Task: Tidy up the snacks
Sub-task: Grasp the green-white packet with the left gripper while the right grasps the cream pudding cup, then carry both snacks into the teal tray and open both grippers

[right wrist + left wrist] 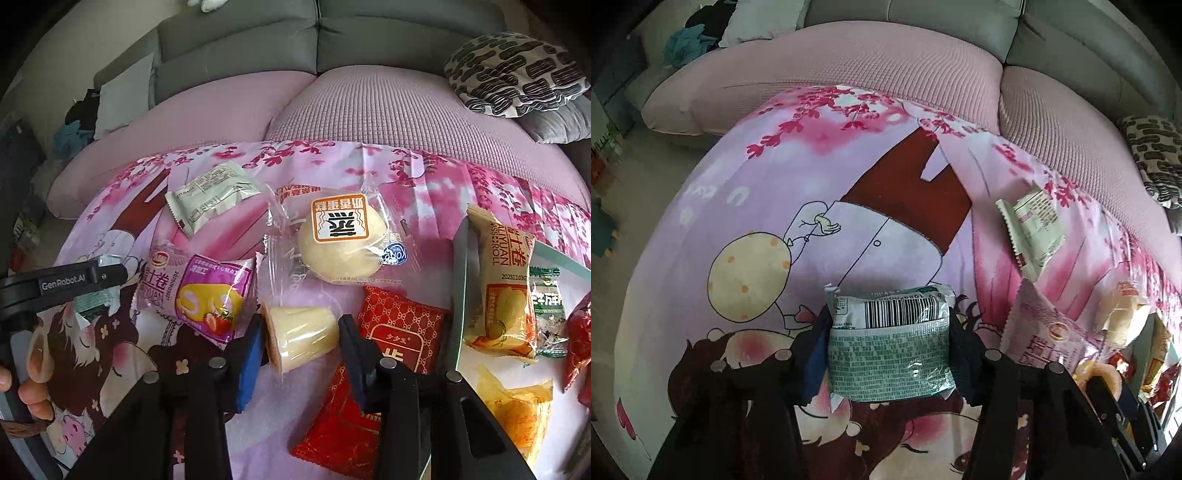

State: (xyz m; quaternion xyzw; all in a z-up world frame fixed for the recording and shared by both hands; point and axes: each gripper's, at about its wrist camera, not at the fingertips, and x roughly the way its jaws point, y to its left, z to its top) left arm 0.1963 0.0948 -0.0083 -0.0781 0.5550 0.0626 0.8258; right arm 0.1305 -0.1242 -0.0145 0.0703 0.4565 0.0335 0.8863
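The left claw [888,354] is pointing forward over the cartoon-printed pink sheet [768,192], its jaws pressing both sides of a green snack packet [889,343] with its barcode facing up; the right claw [301,343] is sitting low over the sheet, its blue-padded fingers [251,347] bracketing a pale jelly cup [301,338] lying on its side, though whether they are actually squeezing it I cannot tell; a bare hand [22,384] is showing at the left edge of the right wrist view. Two swiss roll packets are lying out, one purple [195,299] and one yellow [502,284]; one white packet [212,195], one clear-wrapped steamed cake [341,240] and one red packet [373,369] are resting nearby. The sheet is lying against a pink-covered sofa cushion [831,74]; a patterned pillow [513,74] is sitting at the far right.
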